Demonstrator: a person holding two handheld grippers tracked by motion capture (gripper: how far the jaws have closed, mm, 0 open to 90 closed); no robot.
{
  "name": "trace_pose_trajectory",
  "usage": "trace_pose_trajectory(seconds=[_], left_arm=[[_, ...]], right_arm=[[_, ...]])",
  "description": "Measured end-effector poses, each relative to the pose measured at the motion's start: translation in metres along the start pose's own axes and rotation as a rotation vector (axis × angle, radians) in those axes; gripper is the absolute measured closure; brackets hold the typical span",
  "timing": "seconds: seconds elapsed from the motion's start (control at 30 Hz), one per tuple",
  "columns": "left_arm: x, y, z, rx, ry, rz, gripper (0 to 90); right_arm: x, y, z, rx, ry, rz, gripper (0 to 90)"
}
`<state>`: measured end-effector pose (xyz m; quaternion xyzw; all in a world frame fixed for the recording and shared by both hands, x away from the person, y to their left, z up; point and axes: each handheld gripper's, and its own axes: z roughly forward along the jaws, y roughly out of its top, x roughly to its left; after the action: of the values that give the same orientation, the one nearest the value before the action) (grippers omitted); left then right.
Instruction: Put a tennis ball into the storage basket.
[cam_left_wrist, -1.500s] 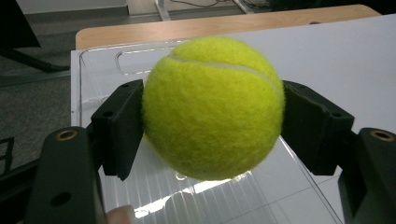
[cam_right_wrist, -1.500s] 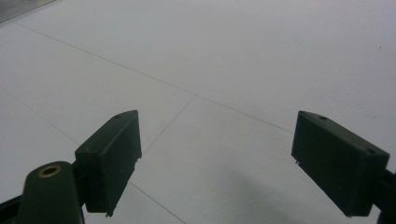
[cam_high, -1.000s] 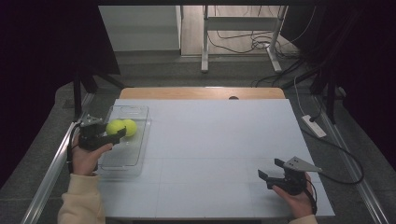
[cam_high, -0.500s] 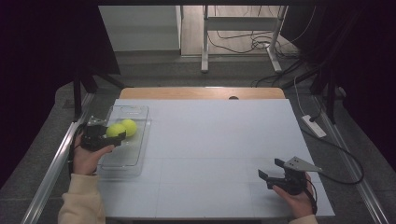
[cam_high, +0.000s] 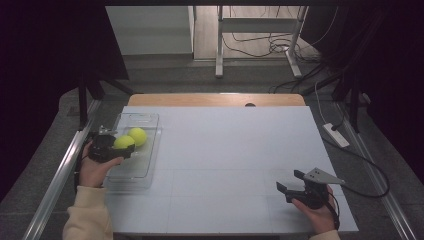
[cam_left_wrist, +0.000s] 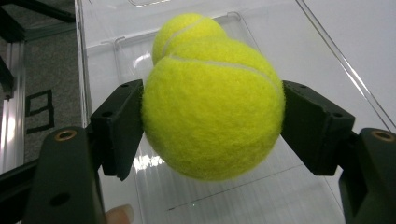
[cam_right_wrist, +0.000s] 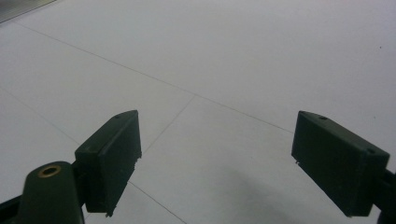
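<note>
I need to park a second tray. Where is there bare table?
The white table is bare from the clear tray across to the right gripper. It is crowded at the tray, where the left gripper holds one tennis ball beside another ball.

A: What do we see right in front of us?

B: We see a fuzzy yellow tennis ball (cam_left_wrist: 212, 109). Our left gripper (cam_left_wrist: 212, 126) has its two black jaws pressed on it, one on each side. The ball is up off the bottom.

A: Is there another ball?

B: Yes, a second ball (cam_left_wrist: 187, 30) peeks out just behind the first one. It lies in the clear tray (cam_left_wrist: 107, 60).

A: What is under us?

B: The see-through tray bottom. Beside it we see the white table (cam_left_wrist: 355, 32), and a fingertip (cam_left_wrist: 119, 215) at the bottom edge.
</note>
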<state>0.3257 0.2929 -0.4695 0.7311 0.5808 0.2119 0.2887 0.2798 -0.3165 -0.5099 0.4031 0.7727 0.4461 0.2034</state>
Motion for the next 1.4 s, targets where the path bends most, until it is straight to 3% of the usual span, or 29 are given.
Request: trace_pose_trajectory(seconds=[0.47,0.57,0.8,0.9,1.07,1.2,1.4], left_arm=[[-0.001,0.000,0.000,-0.005,0.030,0.004,26.5],[-0.001,0.001,-0.004,-0.035,0.040,-0.006,19.4],[-0.004,0.005,-0.016,-0.133,-0.030,-0.012,15.1],[-0.006,0.005,-0.019,-0.171,-0.080,-0.011,14.8],[-0.010,0.005,-0.020,-0.198,-0.136,0.003,14.8],[-0.015,0.004,-0.023,-0.228,-0.149,0.025,14.9],[-0.019,0.001,-0.029,-0.270,-0.204,0.026,15.9]], right_arm=[[0.000,0.000,-0.001,-0.004,0.001,0.003,15.9],[0.000,0.000,0.000,-0.004,0.001,0.002,15.9],[0.000,0.000,0.000,0.000,0.000,-0.001,15.8],[-0.001,0.000,0.000,-0.003,0.002,-0.001,15.9],[-0.002,0.000,0.001,-0.004,0.002,0.001,15.9],[-0.002,0.001,0.001,-0.008,0.004,0.005,15.9],[-0.005,0.001,0.005,-0.013,0.019,0.015,15.9]])
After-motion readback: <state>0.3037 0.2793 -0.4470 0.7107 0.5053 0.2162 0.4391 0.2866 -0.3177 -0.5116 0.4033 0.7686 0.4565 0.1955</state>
